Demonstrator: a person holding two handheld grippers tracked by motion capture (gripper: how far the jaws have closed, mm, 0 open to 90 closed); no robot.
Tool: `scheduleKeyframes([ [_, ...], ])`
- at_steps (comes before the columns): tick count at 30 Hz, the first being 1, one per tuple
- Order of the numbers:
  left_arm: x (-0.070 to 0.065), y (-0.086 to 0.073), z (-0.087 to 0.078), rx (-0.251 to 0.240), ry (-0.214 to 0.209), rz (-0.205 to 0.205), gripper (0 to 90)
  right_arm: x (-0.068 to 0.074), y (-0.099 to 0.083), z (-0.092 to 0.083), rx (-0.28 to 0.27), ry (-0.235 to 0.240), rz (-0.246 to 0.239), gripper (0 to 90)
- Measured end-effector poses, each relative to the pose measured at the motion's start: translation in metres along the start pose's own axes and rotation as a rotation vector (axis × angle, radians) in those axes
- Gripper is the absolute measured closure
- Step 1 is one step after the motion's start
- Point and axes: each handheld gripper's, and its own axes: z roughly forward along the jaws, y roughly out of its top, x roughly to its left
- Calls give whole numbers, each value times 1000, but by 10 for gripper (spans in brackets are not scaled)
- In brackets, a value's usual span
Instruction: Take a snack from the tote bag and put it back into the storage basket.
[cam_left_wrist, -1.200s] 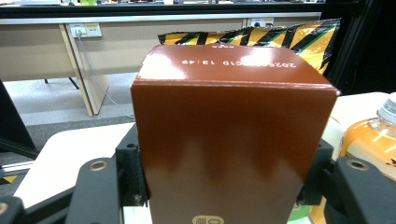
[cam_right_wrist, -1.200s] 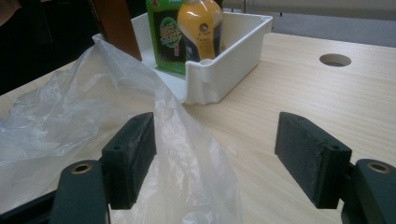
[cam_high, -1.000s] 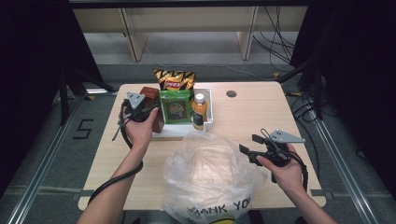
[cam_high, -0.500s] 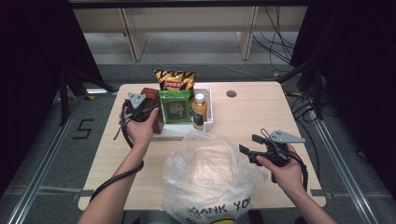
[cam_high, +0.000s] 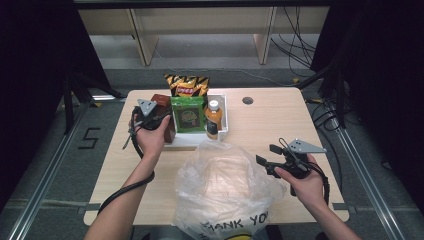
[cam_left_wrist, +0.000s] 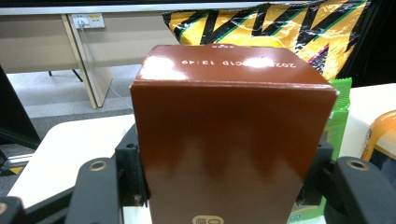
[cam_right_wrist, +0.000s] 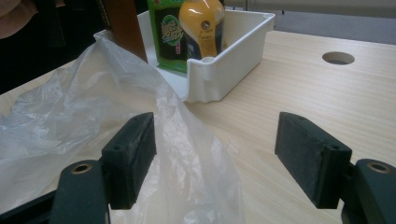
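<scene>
A brown carton (cam_left_wrist: 224, 140) stands upright at the left end of the white tray (cam_high: 223, 105). My left gripper (cam_high: 161, 121) is shut on the brown carton (cam_high: 161, 99), with a black pad pressed on each side. My right gripper (cam_high: 269, 156) hovers open at the right side of the clear plastic bag (cam_high: 225, 185). In the right gripper view the jaws (cam_right_wrist: 217, 158) stand wide apart, and a fold of the bag (cam_right_wrist: 70, 116) lies loose by the left pad.
The white tray (cam_right_wrist: 233, 51) also holds a green packet (cam_high: 187, 115) and an orange bottle (cam_high: 213, 120). A yellow and black chip bag (cam_high: 187, 85) stands behind them. A cable hole (cam_high: 247, 100) is in the tabletop to the right.
</scene>
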Motion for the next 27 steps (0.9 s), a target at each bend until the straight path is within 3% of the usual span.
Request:
scheduleKeyframes([
  [20, 1, -5, 9, 10, 10, 1, 368, -2, 0, 0, 0, -4, -22, 296],
  [22, 1, -6, 10, 10, 11, 0, 368, 0, 0, -1, 5, 4, 7, 295],
  [27, 1, -8, 12, 16, 15, -3, 368, -1, 0, 0, -2, 2, -15, 295],
])
